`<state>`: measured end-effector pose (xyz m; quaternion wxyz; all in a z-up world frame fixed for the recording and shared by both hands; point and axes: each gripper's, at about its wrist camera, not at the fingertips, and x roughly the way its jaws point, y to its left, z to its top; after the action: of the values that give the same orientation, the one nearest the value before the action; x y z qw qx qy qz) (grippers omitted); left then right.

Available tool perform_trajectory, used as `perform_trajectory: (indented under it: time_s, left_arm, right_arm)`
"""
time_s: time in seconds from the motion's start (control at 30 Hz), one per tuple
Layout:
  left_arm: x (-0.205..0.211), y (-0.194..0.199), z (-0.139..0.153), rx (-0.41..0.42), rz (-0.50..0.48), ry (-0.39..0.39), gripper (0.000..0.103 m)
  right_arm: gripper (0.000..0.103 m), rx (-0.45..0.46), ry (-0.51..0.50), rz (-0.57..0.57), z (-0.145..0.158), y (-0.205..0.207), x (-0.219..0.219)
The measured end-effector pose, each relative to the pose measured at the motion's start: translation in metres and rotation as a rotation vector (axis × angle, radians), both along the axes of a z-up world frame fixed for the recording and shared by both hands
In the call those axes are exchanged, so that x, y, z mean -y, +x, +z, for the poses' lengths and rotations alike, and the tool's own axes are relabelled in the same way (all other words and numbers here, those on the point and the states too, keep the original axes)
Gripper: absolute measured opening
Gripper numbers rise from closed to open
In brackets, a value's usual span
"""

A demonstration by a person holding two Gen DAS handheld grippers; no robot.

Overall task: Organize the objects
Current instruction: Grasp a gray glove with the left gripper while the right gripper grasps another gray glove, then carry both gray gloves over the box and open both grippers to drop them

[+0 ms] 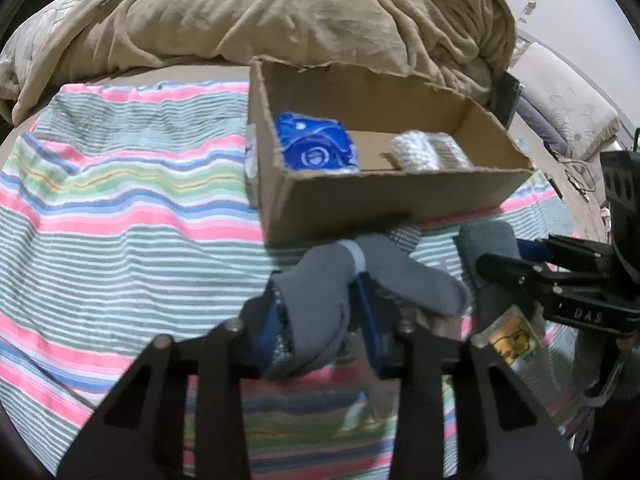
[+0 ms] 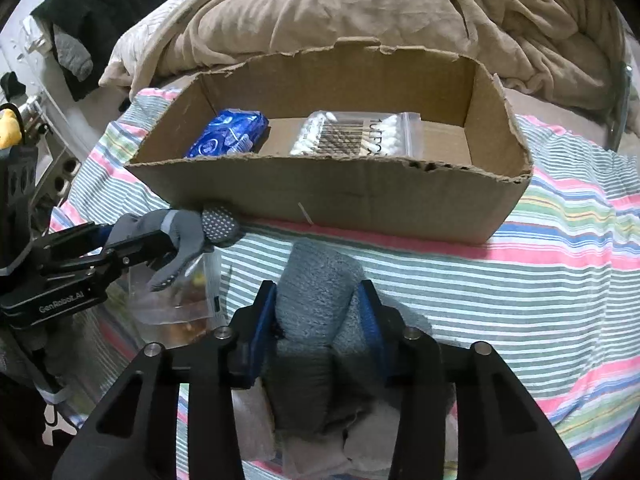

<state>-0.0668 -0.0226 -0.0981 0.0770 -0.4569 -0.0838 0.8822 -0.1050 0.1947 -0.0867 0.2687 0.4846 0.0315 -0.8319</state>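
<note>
An open cardboard box (image 1: 400, 208) (image 2: 360, 196) stands on a striped cloth. Inside lie a blue packet (image 1: 314, 146) (image 2: 230, 134) and a bag of cotton swabs (image 1: 430, 152) (image 2: 356, 136). My left gripper (image 1: 324, 308) is shut on a grey sock with grip dots (image 1: 344, 280), held just before the box's near wall; it also shows in the right wrist view (image 2: 188, 240). My right gripper (image 2: 320, 320) is shut on a rolled grey-blue fuzzy sock (image 2: 316, 292), a little before the box; the sock shows in the left wrist view (image 1: 488, 248).
A clear bag with a yellow label (image 1: 512, 340) (image 2: 180, 304) lies on the striped cloth (image 1: 120, 208) between the grippers. A rumpled tan blanket (image 1: 280, 12) (image 2: 360, 4) lies behind the box. Dark clothes (image 2: 100, 4) hang at the far left.
</note>
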Motion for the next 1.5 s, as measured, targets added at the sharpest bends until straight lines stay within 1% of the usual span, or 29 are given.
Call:
perform_trajectory:
  time_s: [0.1, 0.2, 0.37, 0.6, 0.93, 1.2, 1.5]
  left_arm:
    - [-0.002, 0.003, 0.005, -0.012, -0.003, 0.006, 0.027]
    - [-0.002, 0.008, 0.012, -0.026, -0.006, 0.018, 0.026]
    - [-0.005, 0.015, 0.029, -0.059, -0.012, 0.032, 0.025]
    - [-0.011, 0.023, 0.062, -0.122, -0.025, 0.05, 0.025]
    - [-0.012, 0.023, 0.093, -0.19, -0.024, 0.061, 0.025]
    - [-0.014, 0.01, 0.109, -0.229, -0.019, 0.063, 0.026]
    - [-0.014, -0.015, 0.113, -0.248, -0.007, 0.069, 0.026]
  right_arm:
    - [0.042, -0.018, -0.009, -0.005, 0.008, 0.003, -0.003]
    - [0.042, -0.04, -0.022, -0.011, 0.018, 0.006, -0.007]
    - [0.042, -0.08, -0.04, -0.016, 0.038, 0.01, -0.014]
    - [0.042, -0.12, -0.061, -0.031, 0.057, 0.012, -0.024]
    - [0.042, -0.181, -0.082, -0.044, 0.085, 0.008, -0.036]
    - [0.042, -0.234, -0.08, -0.045, 0.103, -0.005, -0.042]
    - [0.042, -0.27, -0.077, -0.05, 0.113, -0.035, -0.043]
